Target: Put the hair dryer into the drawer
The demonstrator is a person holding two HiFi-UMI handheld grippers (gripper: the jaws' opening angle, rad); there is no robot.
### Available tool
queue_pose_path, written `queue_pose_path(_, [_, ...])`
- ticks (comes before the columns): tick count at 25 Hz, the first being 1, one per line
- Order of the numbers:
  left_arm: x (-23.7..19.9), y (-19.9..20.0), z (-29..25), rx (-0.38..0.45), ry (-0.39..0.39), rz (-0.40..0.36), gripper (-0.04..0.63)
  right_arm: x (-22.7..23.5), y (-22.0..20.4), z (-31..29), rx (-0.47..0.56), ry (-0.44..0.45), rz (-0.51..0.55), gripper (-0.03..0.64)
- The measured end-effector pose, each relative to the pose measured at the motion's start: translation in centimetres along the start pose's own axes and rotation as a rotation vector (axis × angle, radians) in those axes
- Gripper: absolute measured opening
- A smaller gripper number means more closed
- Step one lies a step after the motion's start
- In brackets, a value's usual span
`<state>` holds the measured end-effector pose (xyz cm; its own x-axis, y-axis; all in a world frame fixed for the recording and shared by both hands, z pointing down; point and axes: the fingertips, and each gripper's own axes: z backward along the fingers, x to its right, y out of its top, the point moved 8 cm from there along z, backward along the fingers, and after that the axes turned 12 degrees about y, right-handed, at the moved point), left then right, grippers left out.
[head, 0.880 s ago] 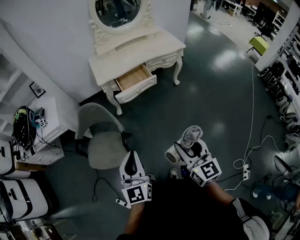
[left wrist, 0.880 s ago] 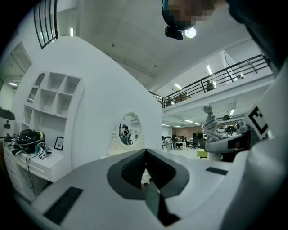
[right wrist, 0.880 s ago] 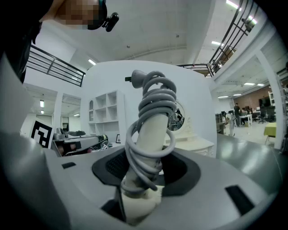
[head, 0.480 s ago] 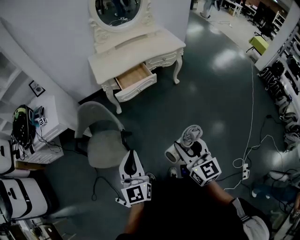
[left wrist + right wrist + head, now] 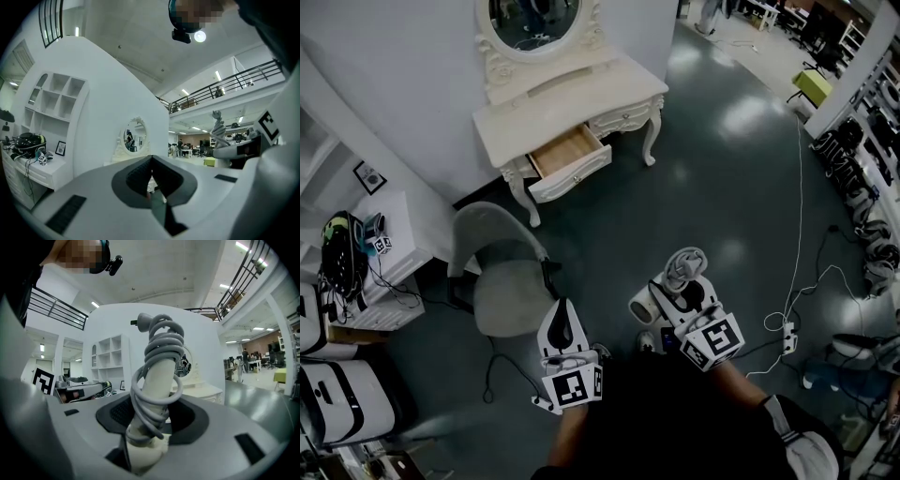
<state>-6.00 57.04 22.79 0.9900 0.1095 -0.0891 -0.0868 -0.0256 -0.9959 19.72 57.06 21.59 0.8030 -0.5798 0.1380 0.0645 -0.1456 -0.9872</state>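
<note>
Floor: dark, glossy floor (image 5: 722,187) under everything, with a white cable (image 5: 797,234) trailing across its right side.
Desk: cream dressing desk (image 5: 572,108) against the white wall, well apart from me, with an oval mirror (image 5: 534,19) on its back edge.
Chair: pale chair (image 5: 511,291) on the floor between the desk and my left tongs.
Drawer: the drawer (image 5: 567,155) is pulled open from the desk's front edge, at the end nearer the chair; its wooden inside shows.
Right tongs: my right tongs (image 5: 686,298) are held about level, clenched wide around the hair dryer's handle, with a dark pad on either side of it.
Left tongs: my left tongs (image 5: 560,309) are held level beside the right ones, with the jaws pressed together and nothing between them.
Hair dryer: the cream hair dryer (image 5: 649,305) is in my right tongs above the floor, well apart from the drawer. Its handle stands up out of the jaws, and its barrel sticks out towards my left tongs.
Cord: a grey cord (image 5: 161,343) is coiled round the handle, with the plug (image 5: 143,320) at the top of the coil.
Writing: each tongs' cube carries only a black-and-white square marker (image 5: 573,387), not words. A small framed picture (image 5: 370,176) hangs on the wall left of the desk, too small to read.
</note>
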Motion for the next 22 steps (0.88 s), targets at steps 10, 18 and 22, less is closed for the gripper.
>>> queue_pose_path(10, [-3.6,0.5,-0.3,0.002,-0.059,0.003,0.023,-3.1,0.2,-1.7,0.007,-0.054,0.004,0.215])
queue_pose_path(18, [-5.4,0.9,-0.7,0.008,-0.098,0.022,0.023,-5.2,0.0,-3.2,0.007,-0.068,0.003,0.215])
queue_pose_path(22, [-5.2,0.5,-1.2,0.003,-0.109,0.031,0.023,-5.2,0.1,-3.5,0.006,-0.066,0.004,0.215])
